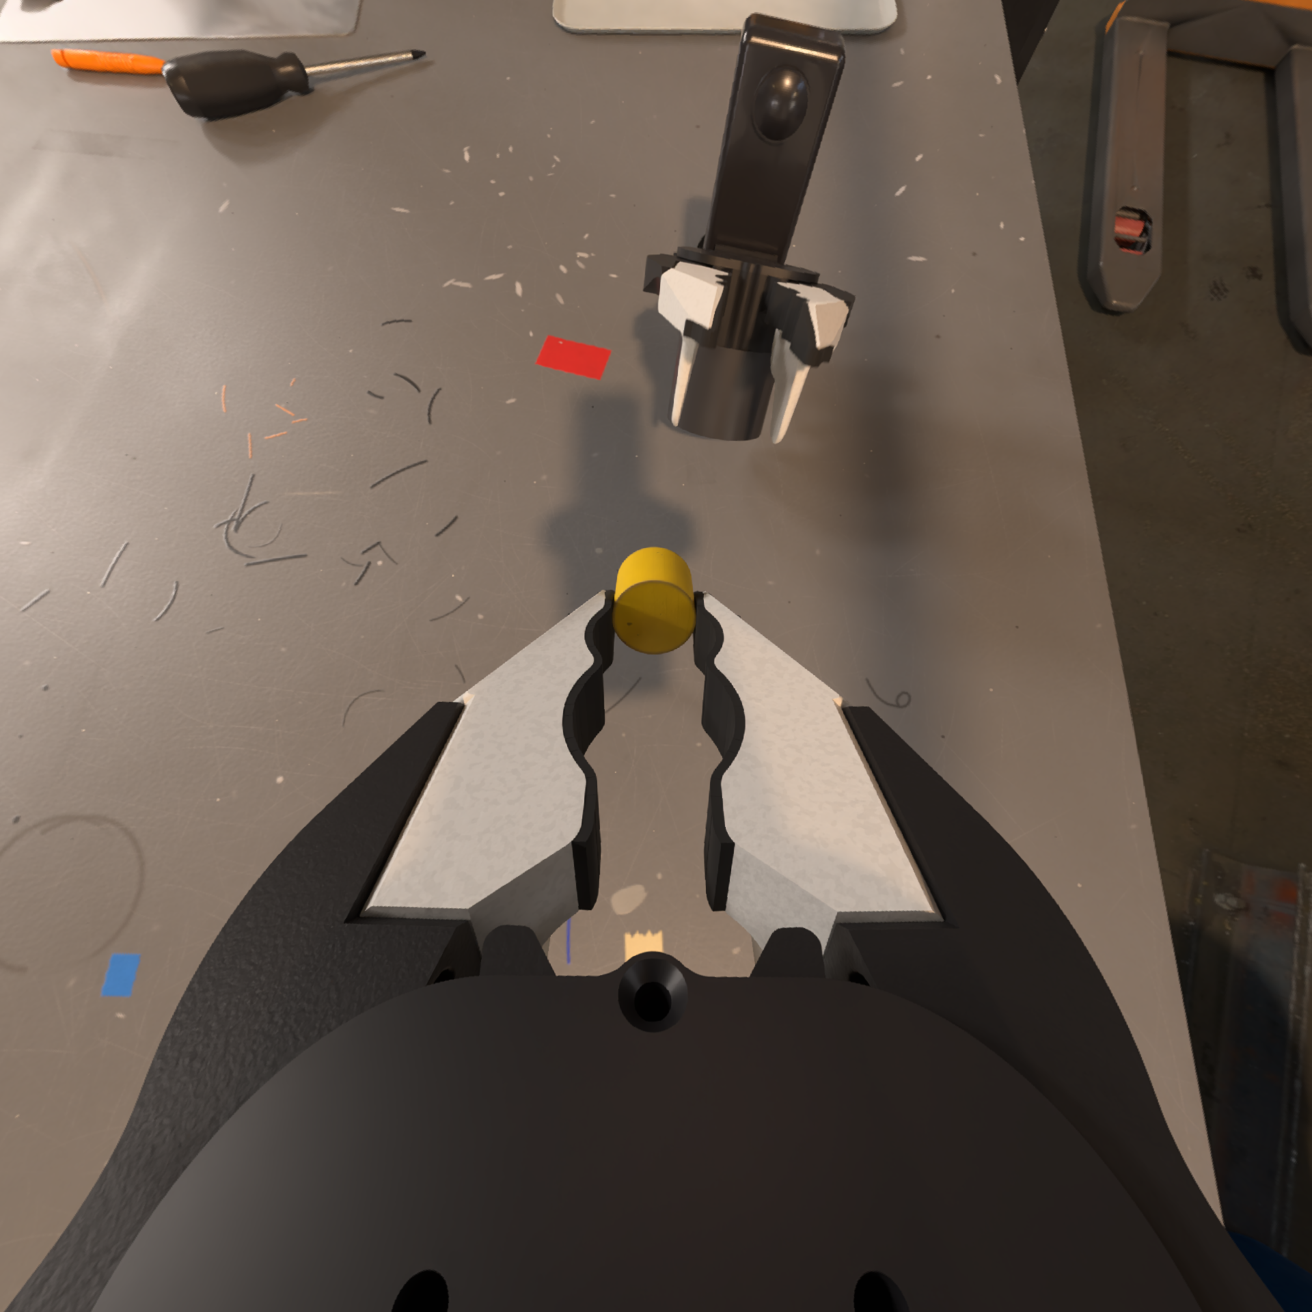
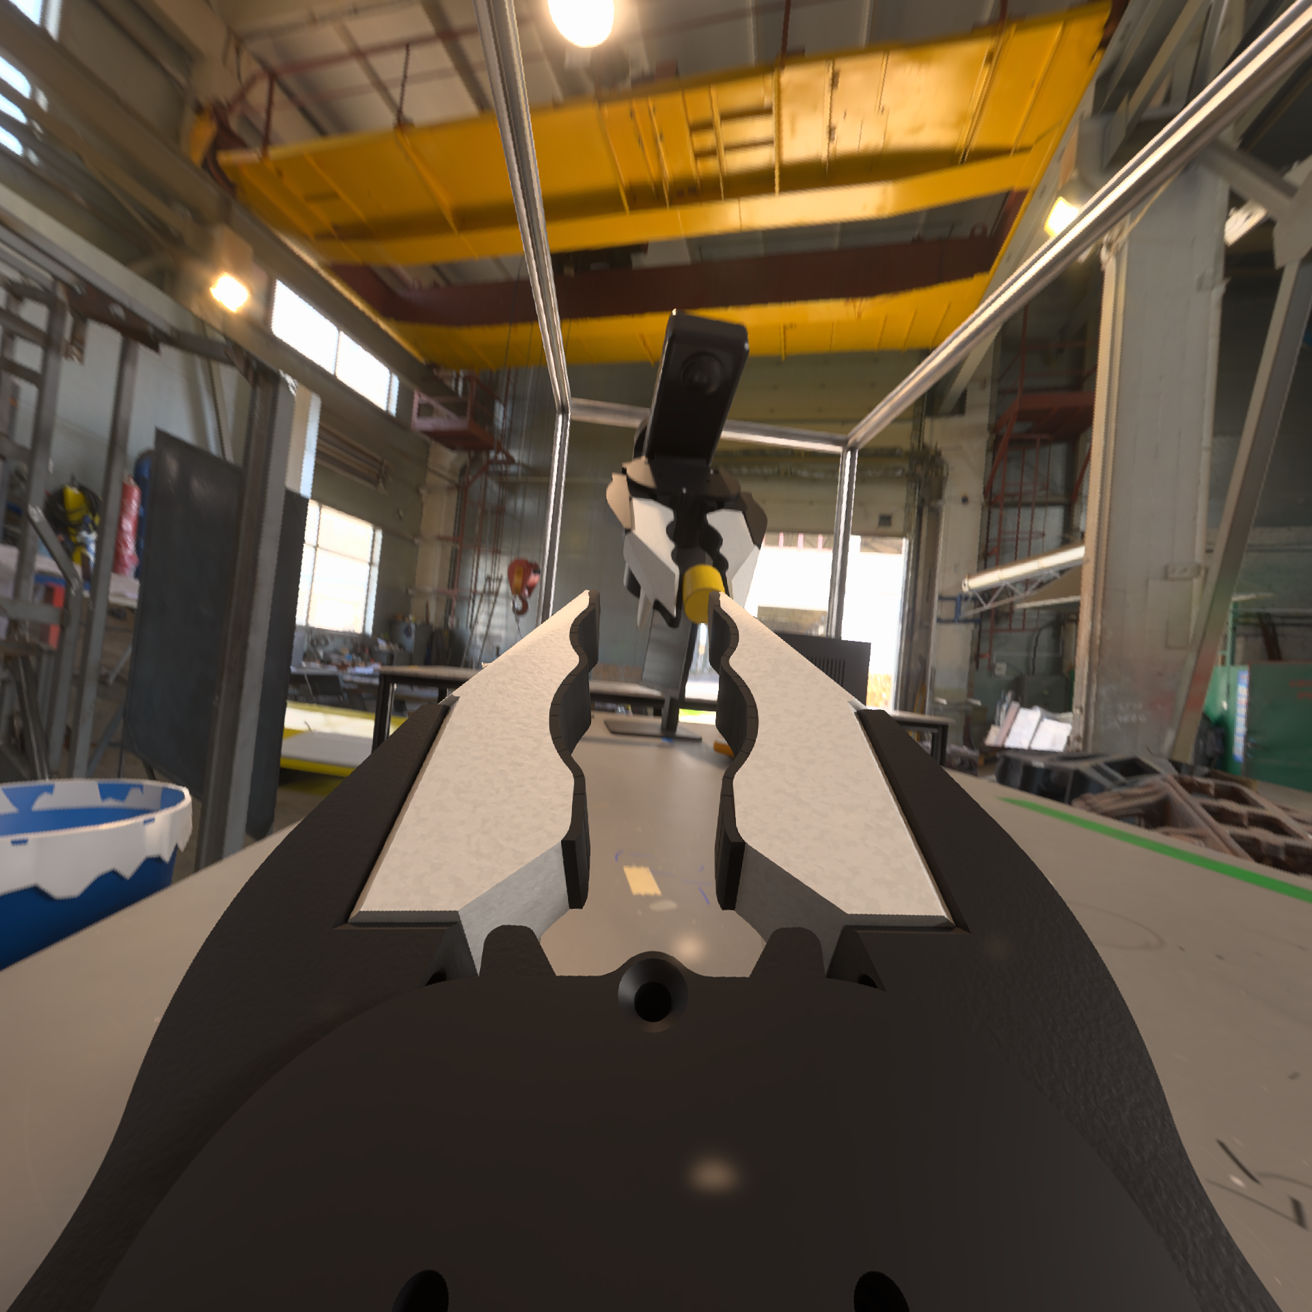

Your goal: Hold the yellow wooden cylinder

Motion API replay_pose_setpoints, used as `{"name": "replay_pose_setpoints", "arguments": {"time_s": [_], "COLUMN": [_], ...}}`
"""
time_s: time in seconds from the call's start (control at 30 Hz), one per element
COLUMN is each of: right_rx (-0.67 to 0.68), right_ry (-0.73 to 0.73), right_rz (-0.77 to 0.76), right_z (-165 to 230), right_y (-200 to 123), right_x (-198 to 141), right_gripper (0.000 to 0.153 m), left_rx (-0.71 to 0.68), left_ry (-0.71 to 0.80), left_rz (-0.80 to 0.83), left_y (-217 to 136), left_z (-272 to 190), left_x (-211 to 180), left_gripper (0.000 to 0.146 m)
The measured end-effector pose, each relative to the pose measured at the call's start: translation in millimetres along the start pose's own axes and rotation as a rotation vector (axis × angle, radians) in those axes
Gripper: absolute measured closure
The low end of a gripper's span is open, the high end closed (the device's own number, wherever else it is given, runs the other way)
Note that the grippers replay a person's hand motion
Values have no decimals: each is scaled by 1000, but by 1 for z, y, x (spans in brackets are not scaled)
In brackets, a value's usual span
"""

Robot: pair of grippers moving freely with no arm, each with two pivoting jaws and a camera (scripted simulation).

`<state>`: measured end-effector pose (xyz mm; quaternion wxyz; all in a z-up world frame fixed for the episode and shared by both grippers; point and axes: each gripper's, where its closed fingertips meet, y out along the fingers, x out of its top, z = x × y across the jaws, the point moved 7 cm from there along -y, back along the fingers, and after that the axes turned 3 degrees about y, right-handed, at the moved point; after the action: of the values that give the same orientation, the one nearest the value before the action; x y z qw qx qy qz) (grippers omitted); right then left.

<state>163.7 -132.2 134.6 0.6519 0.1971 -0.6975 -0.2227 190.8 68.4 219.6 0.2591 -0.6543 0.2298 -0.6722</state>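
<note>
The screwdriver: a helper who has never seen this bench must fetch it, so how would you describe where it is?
On the grey worktable, look to the far left corner, well beyond the left gripper. The screwdriver lies flat there. Unlike the orange marker touching it, it has a stubby black handle and a thin metal shaft.

My left view is evenly lit, my right claw [image 1: 731,426] casting a soft shadow across the desk [image 1: 213,355] toward me, while the right view shows glaring ceiling lamps [image 2: 582,18], blown-out windows and stretched, blurry edges.
</note>
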Motion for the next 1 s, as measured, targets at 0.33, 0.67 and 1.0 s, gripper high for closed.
{"name": "replay_pose_setpoints", "arguments": {"time_s": [0.33, 0.67, 1.0], "right_rx": [-10, -5, 8], "right_ry": [0, 68, -21], "right_rz": [44, 39, 69], "right_z": [-2, -4, 0], "right_y": [3, 1, 3], "right_x": [-5, -3, -3], "right_gripper": [128, 131, 130], "left_rx": [-12, -31, 13], "left_ry": [-2, -34, 69], "left_rz": [-2, -20, 33], "left_y": [1, 4, 1], "left_z": [3, 5, 0], "left_x": [-4, -5, 0], "left_gripper": [125, 125, 125]}}
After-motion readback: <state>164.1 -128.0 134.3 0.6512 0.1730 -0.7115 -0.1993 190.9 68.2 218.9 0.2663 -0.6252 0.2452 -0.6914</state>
